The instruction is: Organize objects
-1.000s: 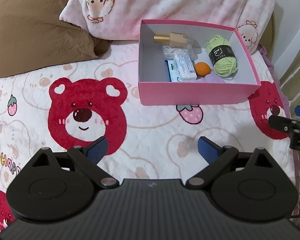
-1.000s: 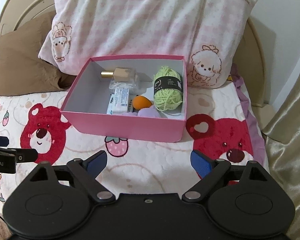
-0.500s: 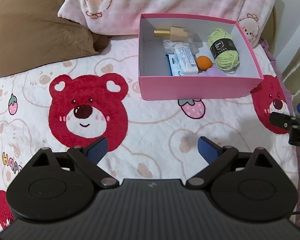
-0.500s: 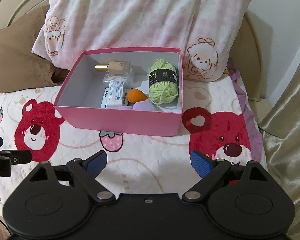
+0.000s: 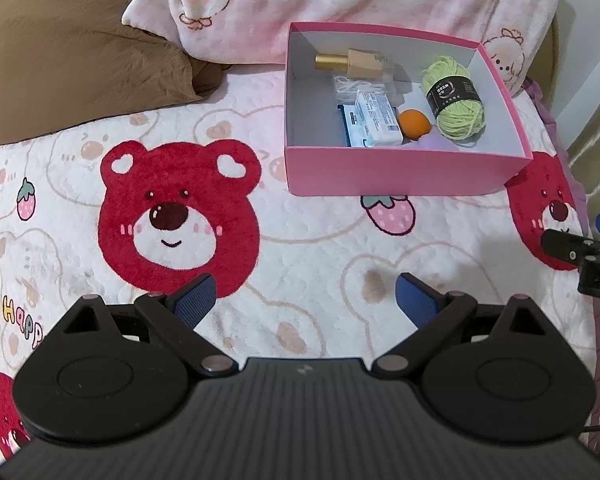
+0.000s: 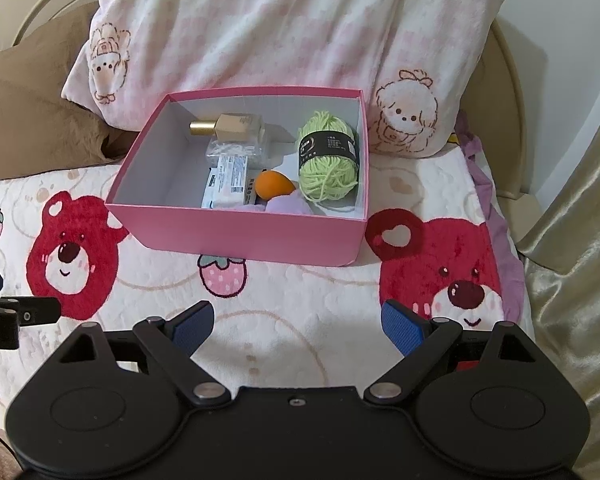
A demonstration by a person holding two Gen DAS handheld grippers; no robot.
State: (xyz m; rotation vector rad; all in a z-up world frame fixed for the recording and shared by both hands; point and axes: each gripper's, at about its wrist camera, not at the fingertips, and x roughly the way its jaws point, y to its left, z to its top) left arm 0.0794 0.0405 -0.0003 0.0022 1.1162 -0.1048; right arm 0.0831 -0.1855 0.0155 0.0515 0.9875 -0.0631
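Note:
A pink box sits on the bear-print blanket near the pillows. Inside lie a gold-capped bottle, a white packet, an orange ball, a green yarn skein and a lilac item, partly hidden by the box's front wall. My left gripper hovers open and empty over the blanket, below and left of the box. My right gripper is open and empty in front of the box.
A pink patterned pillow and a brown pillow lie behind the box. Gold curtain fabric hangs past the bed's right edge. The other gripper's tip shows at the right edge and at the left edge.
Both grippers have pulled back slightly from the box and stay open. The box appears higher up in both views. Its contents have not moved.

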